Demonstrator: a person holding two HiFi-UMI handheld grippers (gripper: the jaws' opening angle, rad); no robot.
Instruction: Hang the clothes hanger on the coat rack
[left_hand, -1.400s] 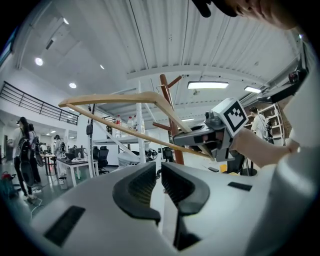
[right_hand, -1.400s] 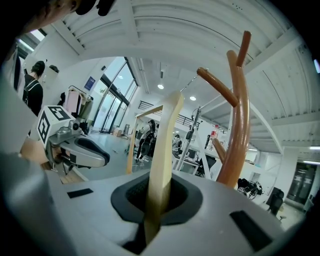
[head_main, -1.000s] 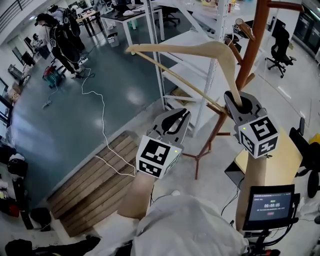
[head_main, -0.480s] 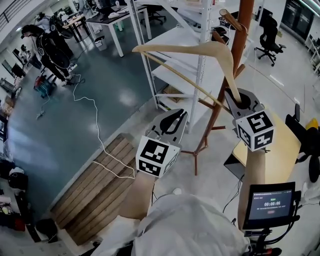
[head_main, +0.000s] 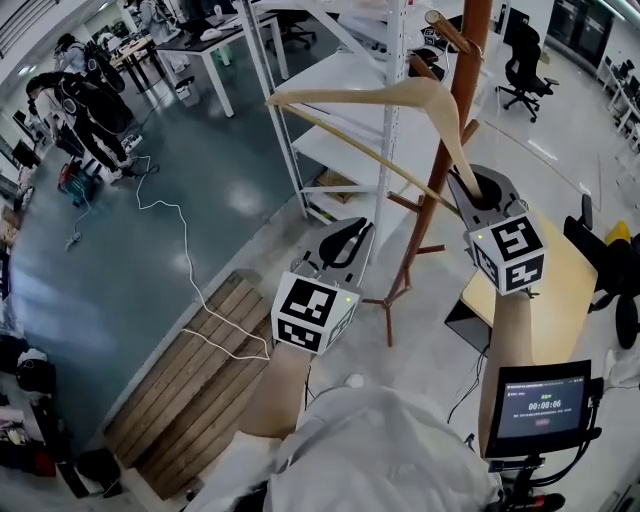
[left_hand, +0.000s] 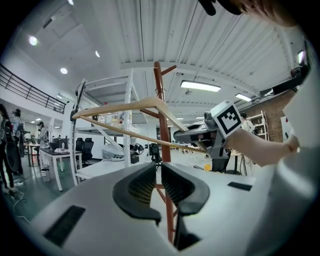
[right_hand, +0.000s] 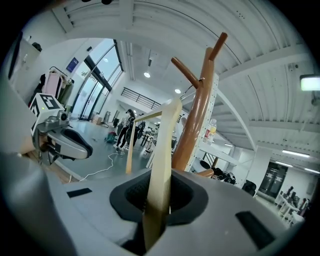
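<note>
A pale wooden clothes hanger (head_main: 425, 92) is held up by one end in my right gripper (head_main: 482, 192), which is shut on it; the hanger's arm (right_hand: 162, 160) runs up between the jaws. Its cross bar (head_main: 350, 135) slants down toward that gripper. The brown coat rack (head_main: 455, 110) stands just behind the hanger, with pegs (right_hand: 187, 72) branching off near its top. My left gripper (head_main: 347, 238) hangs lower and to the left, jaws together with nothing between them. In the left gripper view the rack pole (left_hand: 161, 115) and hanger (left_hand: 145, 105) lie ahead.
A white metal shelving unit (head_main: 390, 140) stands right behind the rack. A wooden pallet (head_main: 190, 370) and a white cable (head_main: 185, 250) lie on the floor at left. A yellow table (head_main: 570, 300) and a timer screen (head_main: 543, 405) are at right. People (head_main: 80, 100) stand far left.
The hanger and my right gripper have drawn closer to the coat rack pole, which now stands directly behind the hanger's upper end. The left gripper keeps its place.
</note>
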